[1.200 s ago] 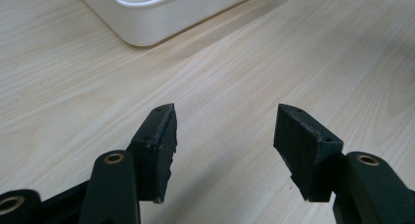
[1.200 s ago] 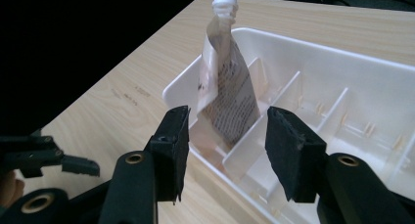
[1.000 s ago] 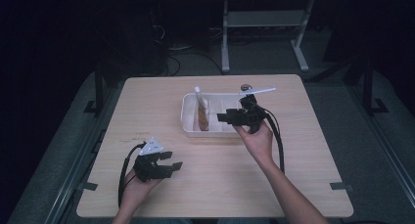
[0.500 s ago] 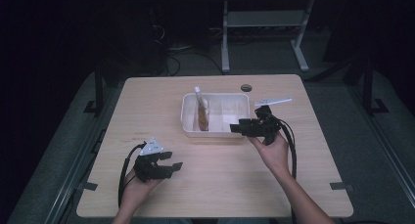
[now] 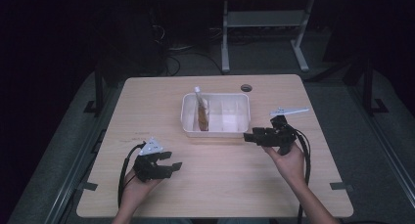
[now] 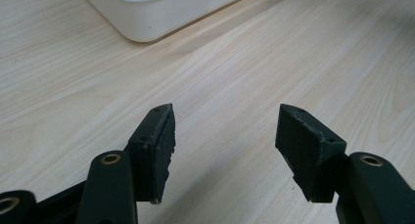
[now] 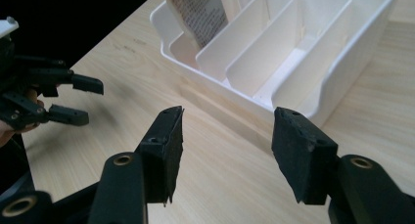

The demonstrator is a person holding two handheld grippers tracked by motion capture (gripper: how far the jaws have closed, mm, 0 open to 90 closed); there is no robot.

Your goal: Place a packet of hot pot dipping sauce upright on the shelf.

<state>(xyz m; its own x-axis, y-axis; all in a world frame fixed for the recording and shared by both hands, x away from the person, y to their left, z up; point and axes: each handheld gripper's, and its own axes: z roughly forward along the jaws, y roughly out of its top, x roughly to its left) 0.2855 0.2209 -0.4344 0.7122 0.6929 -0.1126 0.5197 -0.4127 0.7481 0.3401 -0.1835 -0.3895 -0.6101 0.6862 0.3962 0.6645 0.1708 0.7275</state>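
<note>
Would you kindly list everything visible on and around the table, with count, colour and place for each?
Table: one, light wood, centre of the high view.
Divided bin: one, white, middle of the table, several slots.
Pouch: one, brown with a white top, upright in the bin's leftmost slot.
Round hole: one, dark, in the tabletop behind the bin.
Metal stand: one, grey, on the floor beyond the table.
Left gripper: one, black, near-left table area, jaws apart, nothing between them.
Right gripper: one, black, right of the bin's front, jaws just opening, nothing between them.

Fine print covered the packet (image 7: 195,11) in the white tray (image 7: 342,62) (too blurred to read), nothing else lettered.
</note>
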